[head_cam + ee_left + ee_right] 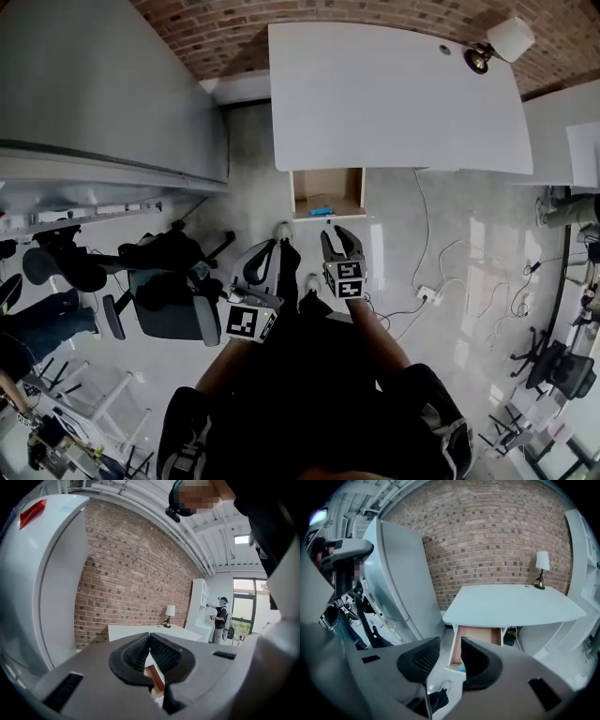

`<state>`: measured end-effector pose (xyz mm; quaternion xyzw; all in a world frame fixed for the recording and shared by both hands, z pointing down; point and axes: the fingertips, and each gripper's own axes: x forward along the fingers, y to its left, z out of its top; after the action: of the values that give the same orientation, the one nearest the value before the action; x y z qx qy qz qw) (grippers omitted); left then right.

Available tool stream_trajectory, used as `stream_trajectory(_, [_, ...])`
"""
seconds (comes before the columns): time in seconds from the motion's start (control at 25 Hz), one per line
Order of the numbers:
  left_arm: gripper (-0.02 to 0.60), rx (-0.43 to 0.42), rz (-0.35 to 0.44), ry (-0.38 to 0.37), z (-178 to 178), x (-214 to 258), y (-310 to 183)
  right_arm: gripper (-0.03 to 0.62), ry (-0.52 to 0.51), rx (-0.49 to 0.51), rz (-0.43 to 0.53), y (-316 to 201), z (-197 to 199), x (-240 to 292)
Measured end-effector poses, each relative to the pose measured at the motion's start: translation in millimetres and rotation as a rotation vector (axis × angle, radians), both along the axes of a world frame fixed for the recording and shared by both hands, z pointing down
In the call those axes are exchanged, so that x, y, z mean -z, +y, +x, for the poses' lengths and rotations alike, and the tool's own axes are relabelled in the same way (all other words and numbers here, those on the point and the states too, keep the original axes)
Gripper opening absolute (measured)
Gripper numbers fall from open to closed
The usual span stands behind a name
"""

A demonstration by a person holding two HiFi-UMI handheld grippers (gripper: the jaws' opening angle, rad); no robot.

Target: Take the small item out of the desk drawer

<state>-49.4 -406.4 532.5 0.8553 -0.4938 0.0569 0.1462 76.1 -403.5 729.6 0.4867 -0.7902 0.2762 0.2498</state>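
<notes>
The white desk (pixel 394 94) stands against the brick wall, and its wooden drawer (pixel 327 190) is pulled out. A small blue item (pixel 322 211) lies at the drawer's front edge; it also shows in the right gripper view as the blue item (pixel 461 668) in the drawer (pixel 478 634). My right gripper (pixel 337 236) hovers just short of the drawer, open by a narrow gap, with nothing between its fingers (pixel 419 660). My left gripper (pixel 270 248) hangs to its left, shut and empty, its pads (pixel 161 653) meeting at the tip.
A black office chair (pixel 169 295) stands at the left, close to my left gripper. A tall white cabinet (pixel 103 94) fills the upper left. Cables and a power strip (pixel 427 292) lie on the floor right of the drawer. A lamp (pixel 502 42) sits on the desk's far corner.
</notes>
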Motion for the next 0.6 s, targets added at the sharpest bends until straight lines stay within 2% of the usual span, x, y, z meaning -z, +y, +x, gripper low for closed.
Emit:
stream_trajectory(0.12, [0.009, -0.013, -0.028, -0.011, -4.0, -17.1, -22.6, 0.201, 0.031, -0.017, -0.085, -18.1, 1.6, -52.1])
stream_trajectory(0.36, [0.009, -0.002, -0.064, -0.003, -13.0, -46.4, -54.9, 0.298, 0.059, -0.029, -0.267, -36.6, -0.1, -145.2])
stream_trajectory(0.6, [0.009, -0.023, -0.144, -0.039, -23.8, -81.7, -68.5, 0.33, 0.082, -0.091, -0.393, -50.1, -1.0, -223.8])
